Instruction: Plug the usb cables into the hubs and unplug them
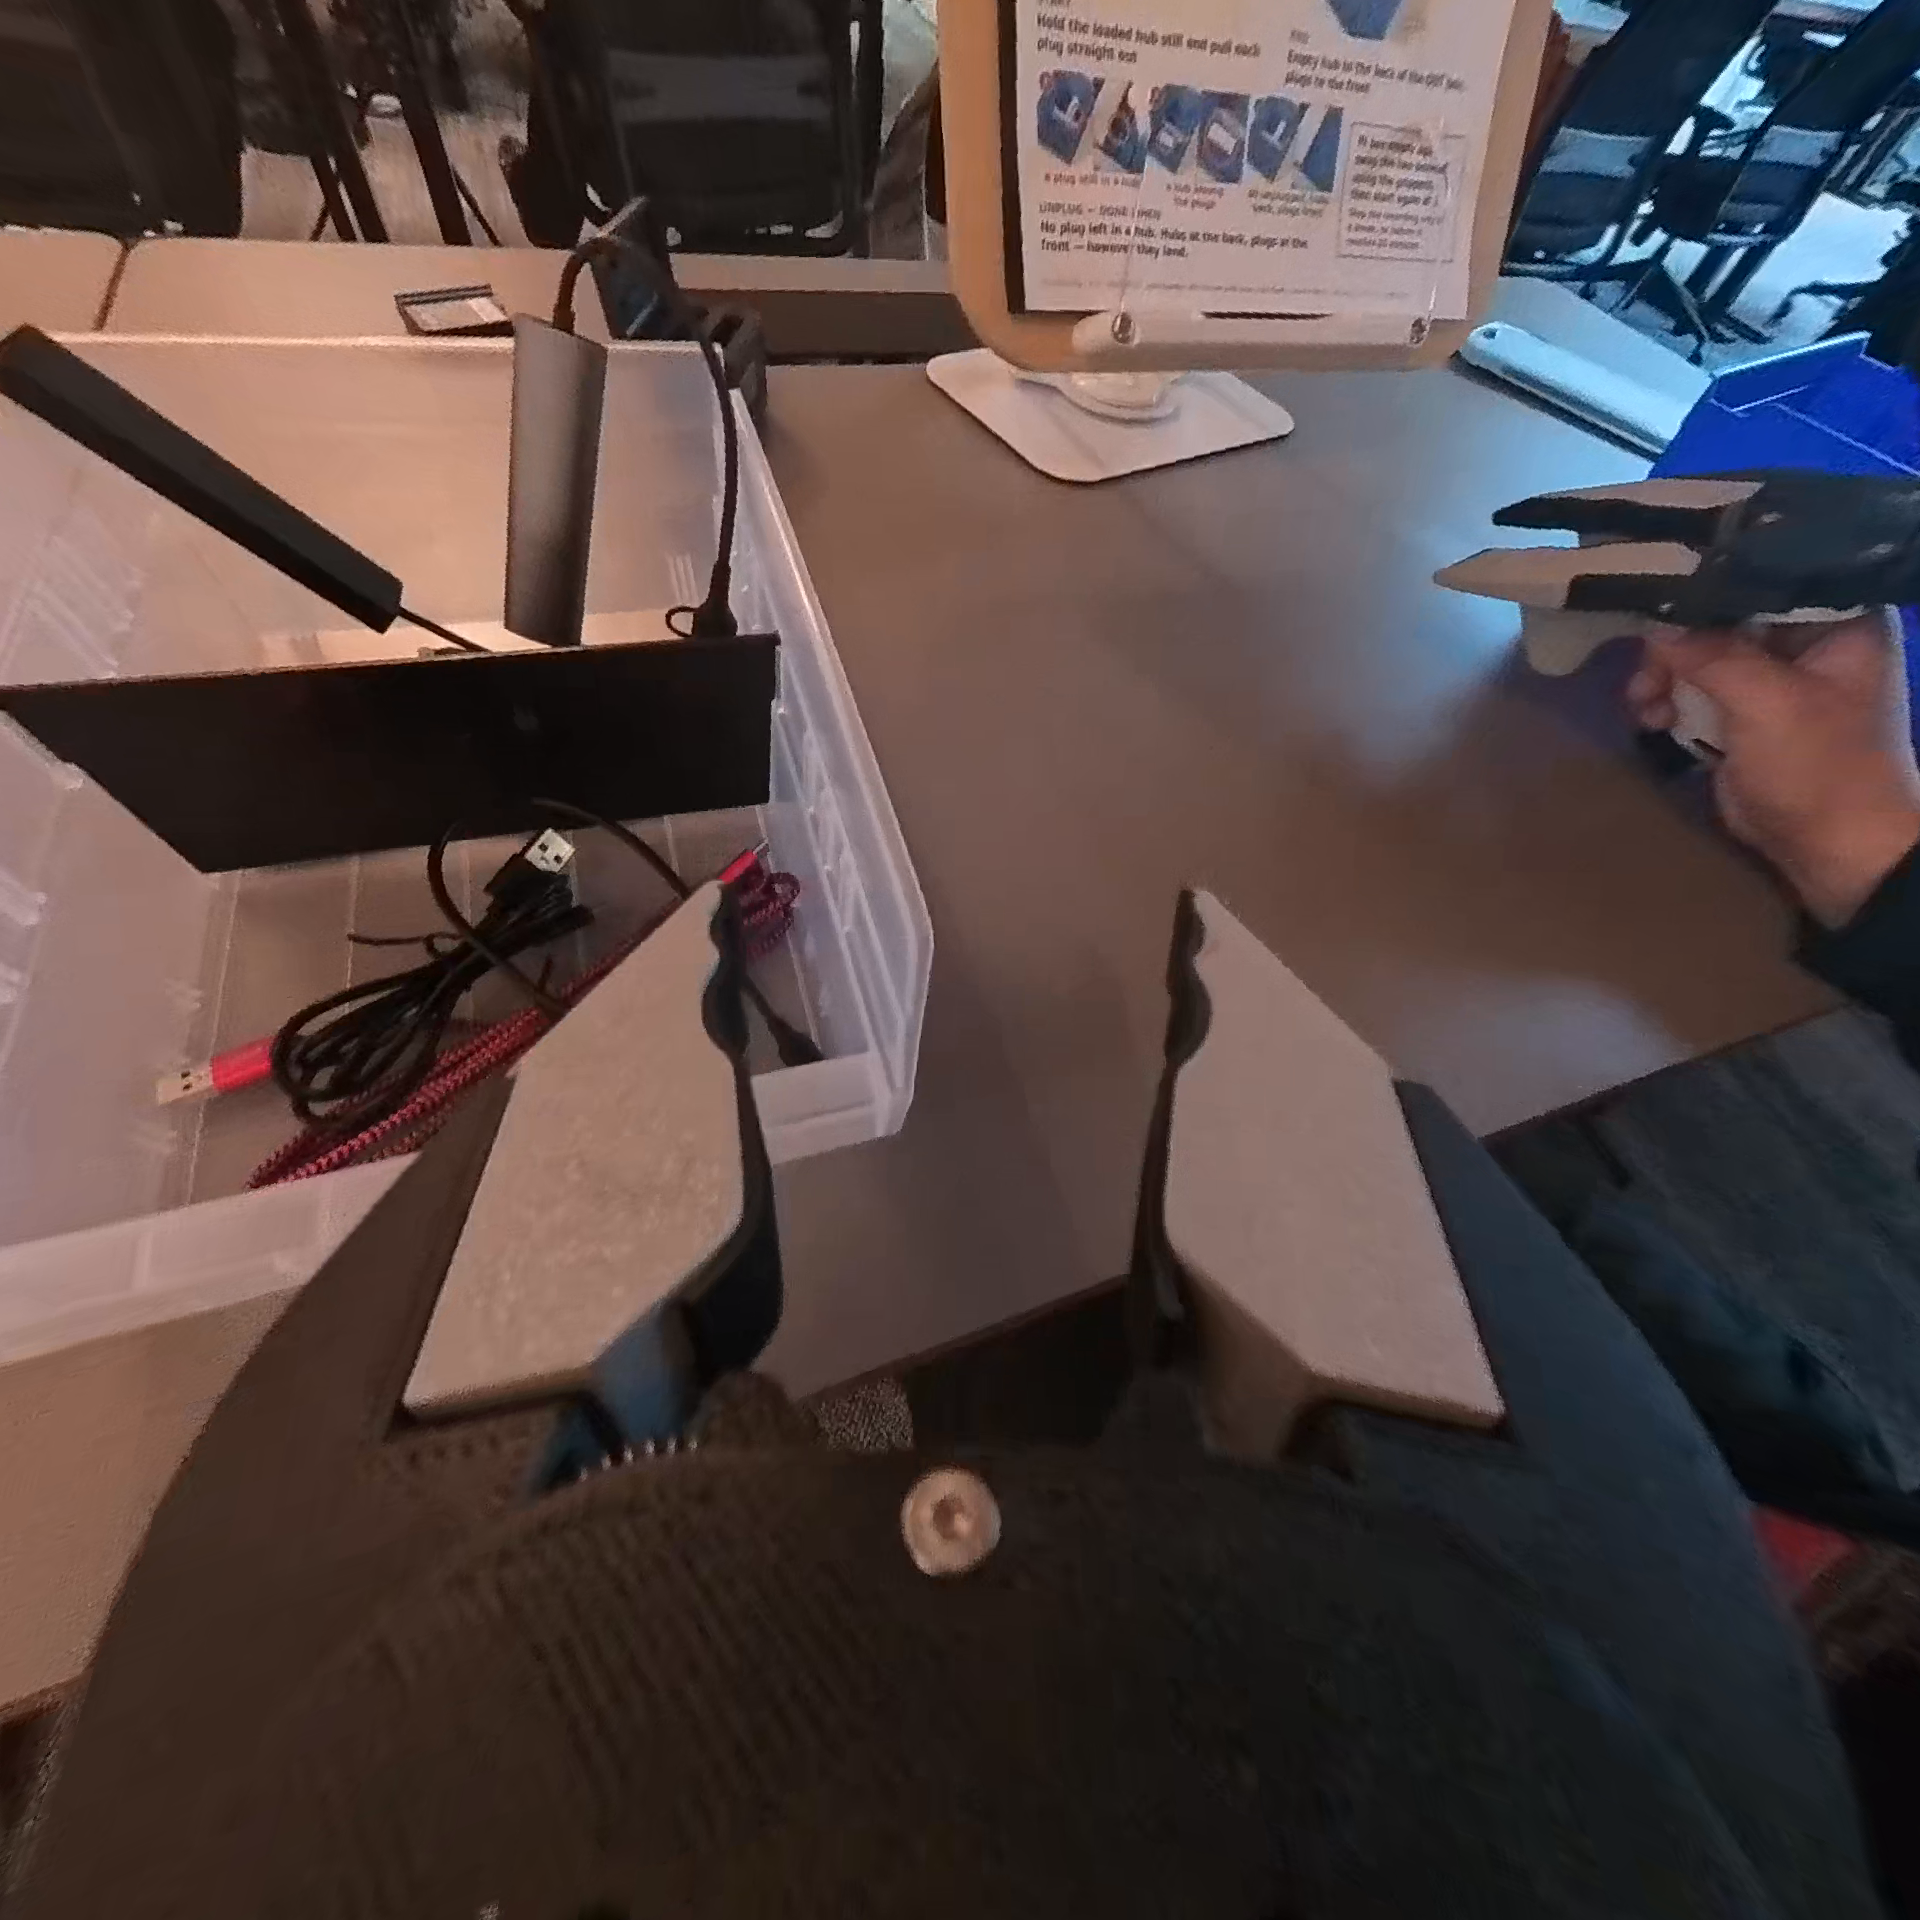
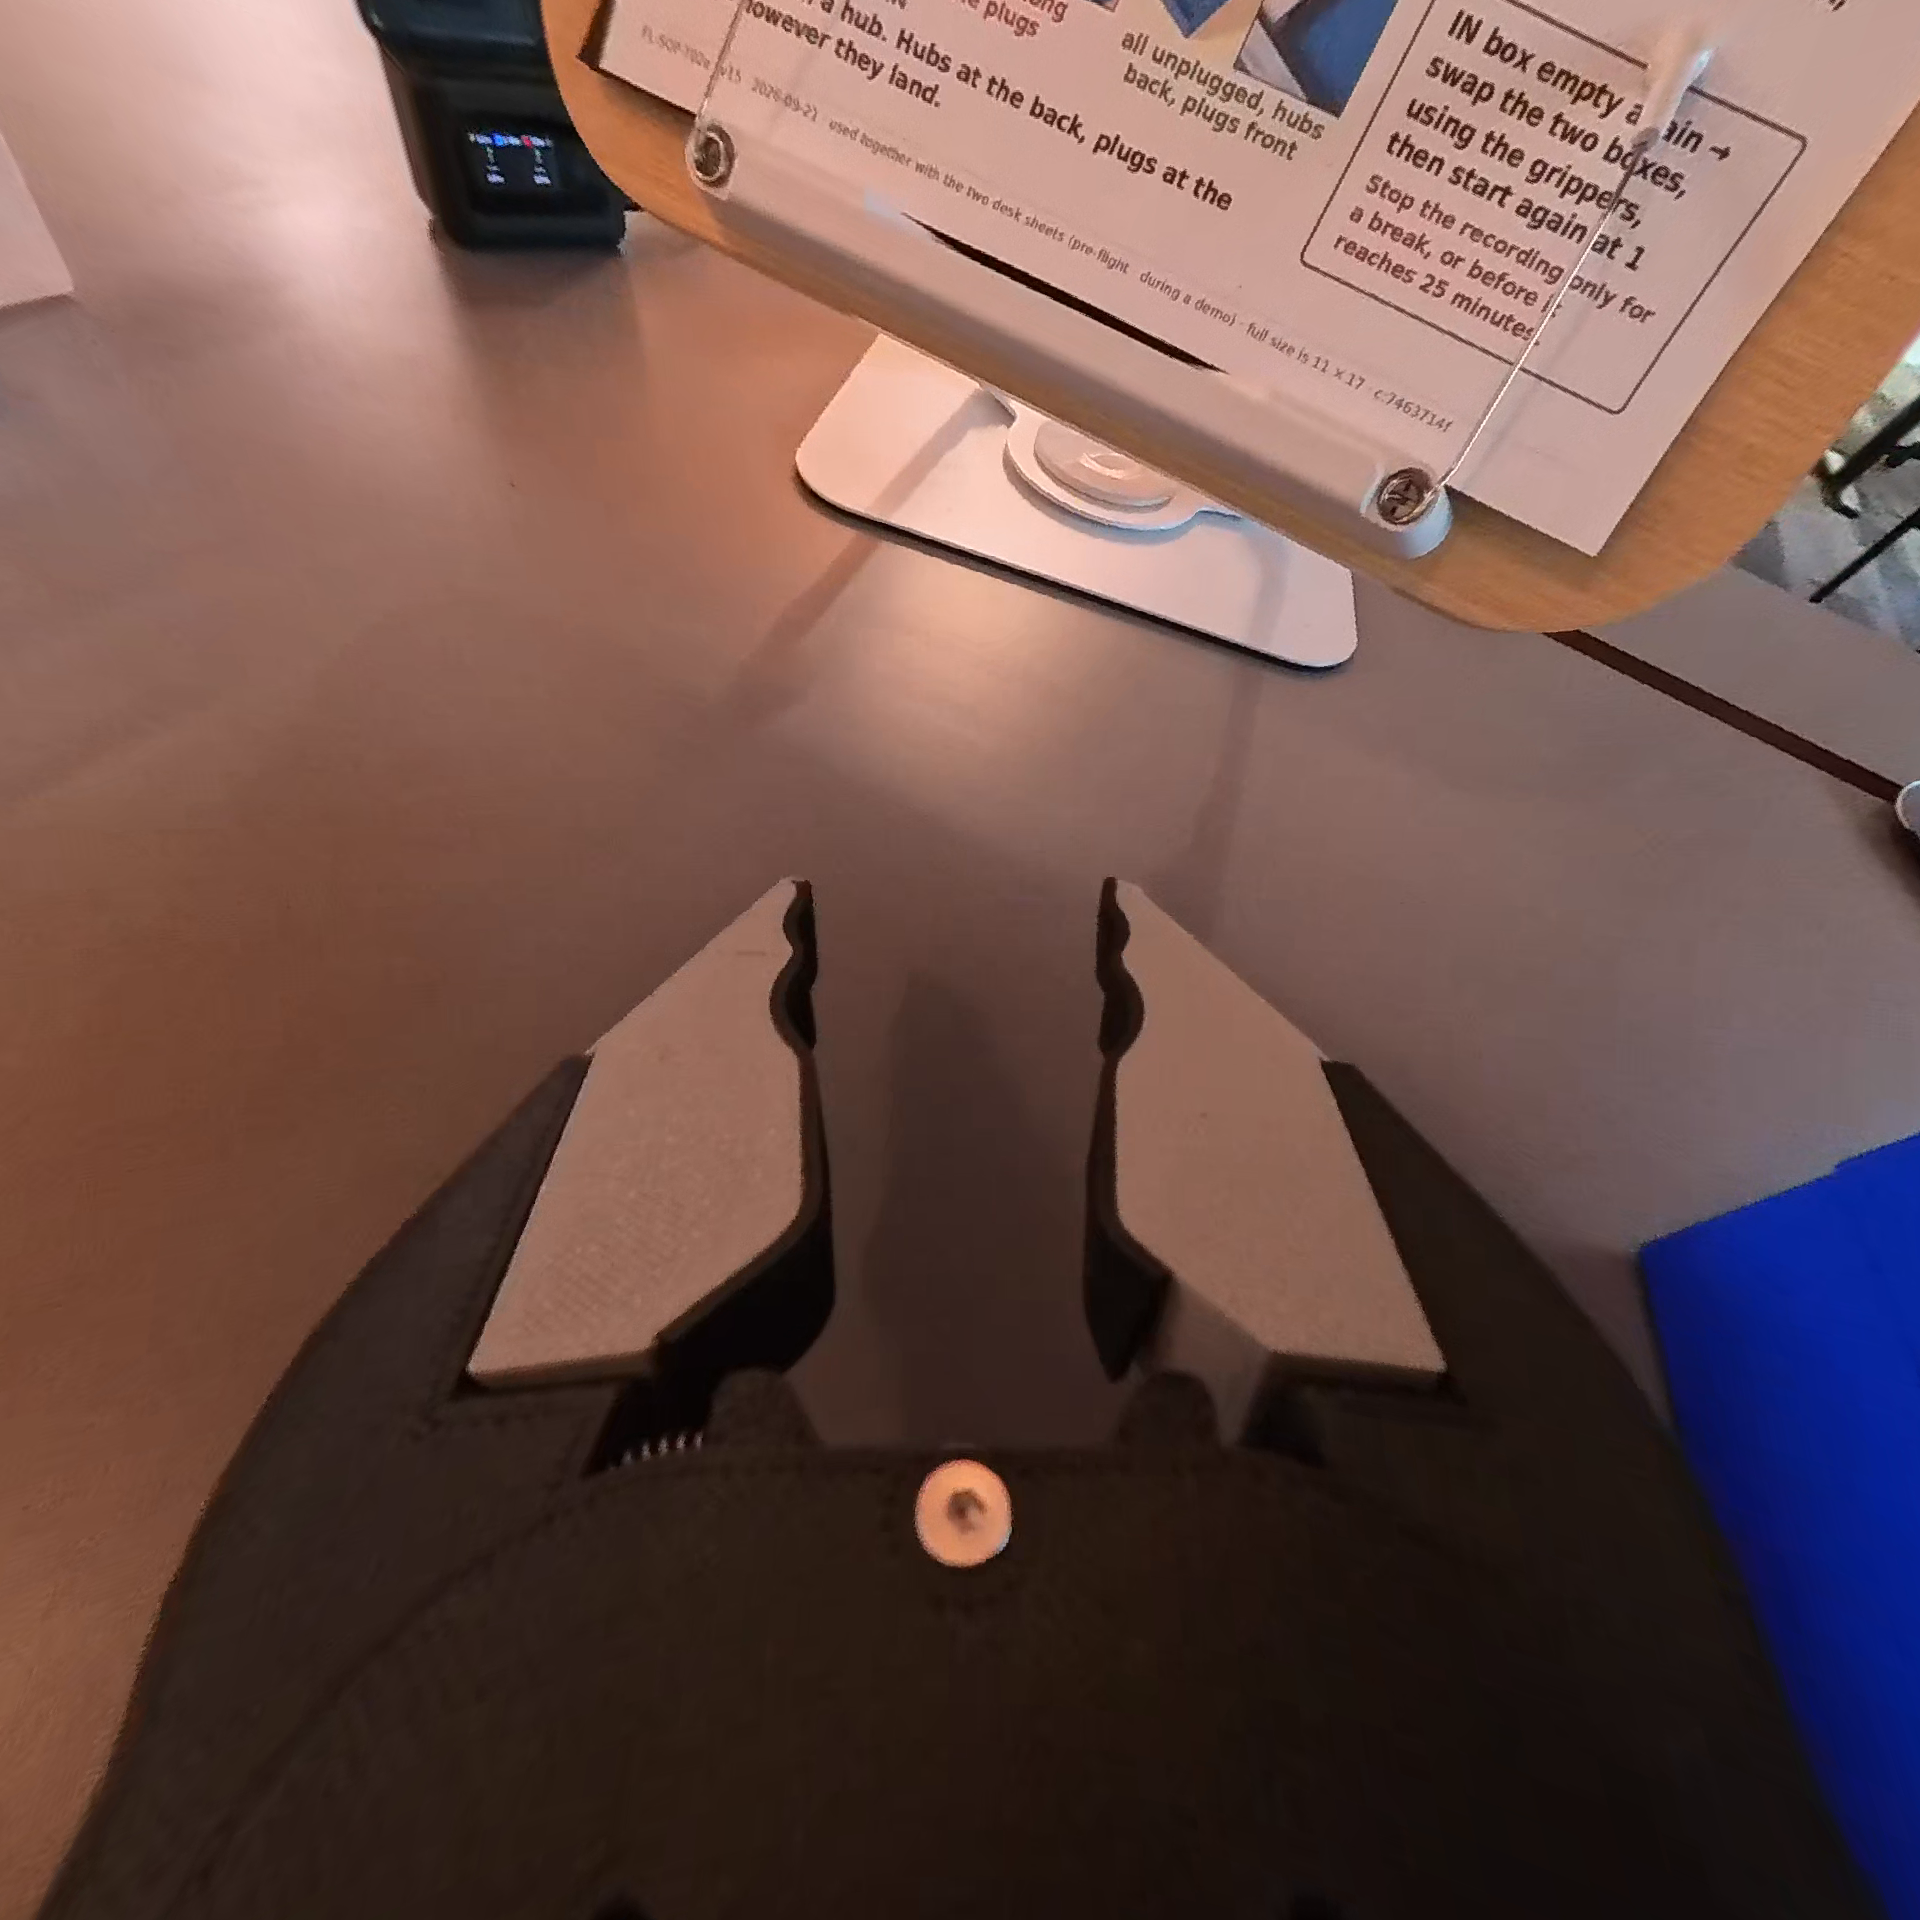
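A clear plastic box stands at the left of the dark table. A black divider splits it. Behind the divider a grey hub and a long black hub lean upright. In front lie a coiled black usb cable and a red braided usb cable. My left gripper is open and empty, just right of the box's front corner. My right gripper is open and empty above bare table; it also shows in the left wrist view, held by a hand.
A sign board on a white stand is at the back of the table, close in front of the right gripper in the right wrist view. A blue bin sits at the far right. A small black device is at the back. Left tips to right tips: about 40 cm. To the grey hub: left tips about 25 cm, right tips about 40 cm.
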Available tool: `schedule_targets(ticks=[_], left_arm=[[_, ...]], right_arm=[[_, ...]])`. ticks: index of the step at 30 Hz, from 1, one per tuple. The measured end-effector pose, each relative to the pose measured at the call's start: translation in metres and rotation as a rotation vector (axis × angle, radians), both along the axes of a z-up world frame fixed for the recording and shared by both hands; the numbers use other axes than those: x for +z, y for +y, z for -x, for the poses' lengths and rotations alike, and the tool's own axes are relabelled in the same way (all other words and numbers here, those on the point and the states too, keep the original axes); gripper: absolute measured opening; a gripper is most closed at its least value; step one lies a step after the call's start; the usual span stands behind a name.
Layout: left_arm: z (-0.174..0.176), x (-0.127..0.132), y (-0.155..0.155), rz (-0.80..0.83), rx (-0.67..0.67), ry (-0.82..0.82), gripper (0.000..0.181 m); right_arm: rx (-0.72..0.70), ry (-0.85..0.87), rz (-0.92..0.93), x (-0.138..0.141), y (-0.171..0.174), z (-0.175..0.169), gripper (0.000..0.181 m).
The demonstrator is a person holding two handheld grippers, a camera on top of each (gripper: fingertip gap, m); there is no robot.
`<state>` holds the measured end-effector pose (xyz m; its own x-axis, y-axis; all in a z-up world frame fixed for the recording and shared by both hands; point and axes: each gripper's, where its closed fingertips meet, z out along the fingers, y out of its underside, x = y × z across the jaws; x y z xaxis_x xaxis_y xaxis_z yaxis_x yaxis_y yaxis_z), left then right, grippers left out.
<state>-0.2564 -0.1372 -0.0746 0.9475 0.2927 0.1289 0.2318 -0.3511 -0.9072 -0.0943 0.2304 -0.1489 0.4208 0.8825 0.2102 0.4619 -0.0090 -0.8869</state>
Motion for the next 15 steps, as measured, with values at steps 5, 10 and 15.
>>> schedule_targets(ticks=[5,10,15], left_arm=[[-0.004,-0.006,-0.009,0.017,0.032,0.012,0.079],[-0.001,-0.017,-0.02,0.048,0.06,0.005,0.078],[-0.003,-0.014,-0.024,0.034,0.067,0.004,0.077]], right_arm=[[0.051,0.007,-0.008,0.001,-0.011,0.006,0.05],[0.11,0.016,0.005,0.002,-0.02,0.019,0.051],[0.125,0.051,0.018,0.006,-0.022,0.018,0.053]])
